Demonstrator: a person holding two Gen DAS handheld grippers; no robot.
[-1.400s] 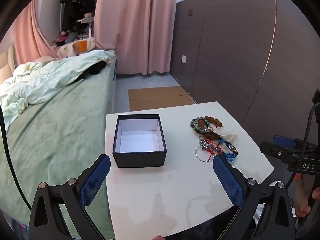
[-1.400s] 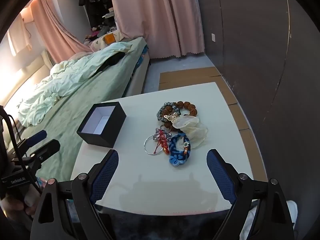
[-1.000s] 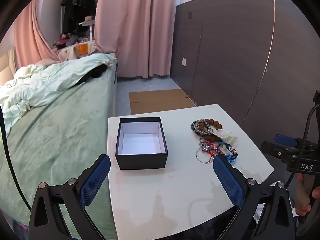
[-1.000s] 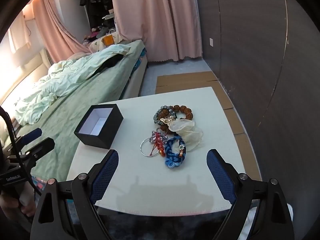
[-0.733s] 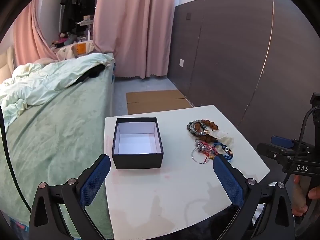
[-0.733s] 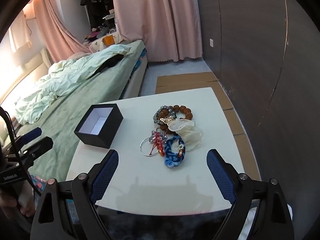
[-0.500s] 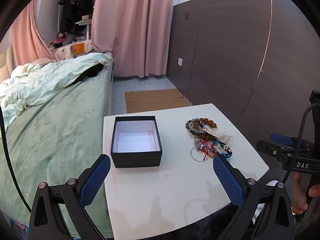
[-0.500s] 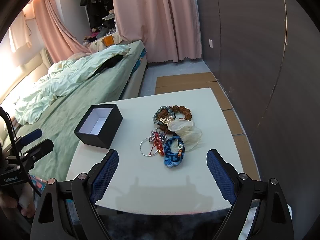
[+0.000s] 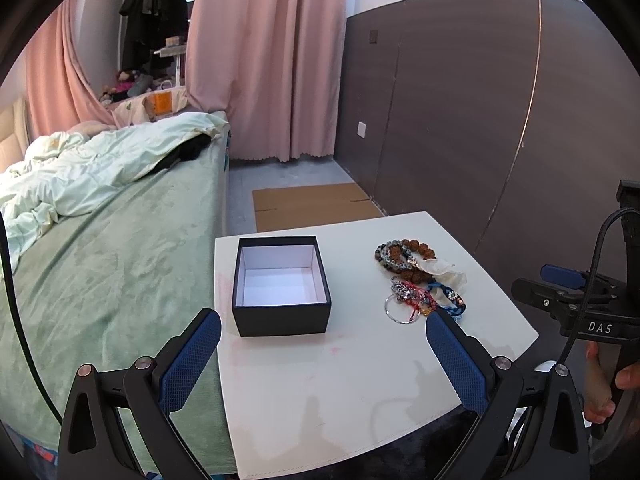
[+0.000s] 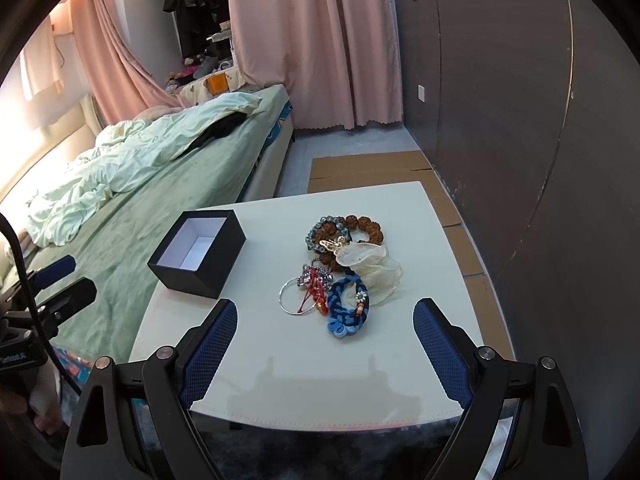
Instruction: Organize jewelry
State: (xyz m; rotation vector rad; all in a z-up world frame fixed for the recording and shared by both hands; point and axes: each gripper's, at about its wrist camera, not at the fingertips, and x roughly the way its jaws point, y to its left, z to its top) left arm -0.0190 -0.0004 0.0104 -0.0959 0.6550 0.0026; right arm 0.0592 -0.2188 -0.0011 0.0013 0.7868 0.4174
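Right tongs [image 10: 324,334] spread wide — jewelry pile [image 10: 340,268] beside black box [image 10: 198,252].

One black box [image 10: 197,253], one blue braided bracelet [image 10: 347,312], two beaded bracelets [image 10: 344,229], one silver ring [image 10: 295,297], one white table [image 10: 320,368].

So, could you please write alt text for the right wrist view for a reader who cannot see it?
A tangled pile of jewelry, including a brown beaded bracelet and a blue braided bracelet, lies on a white square table beside an open, empty black box with white lining. The open right gripper hovers at the table's near edge, holding nothing.
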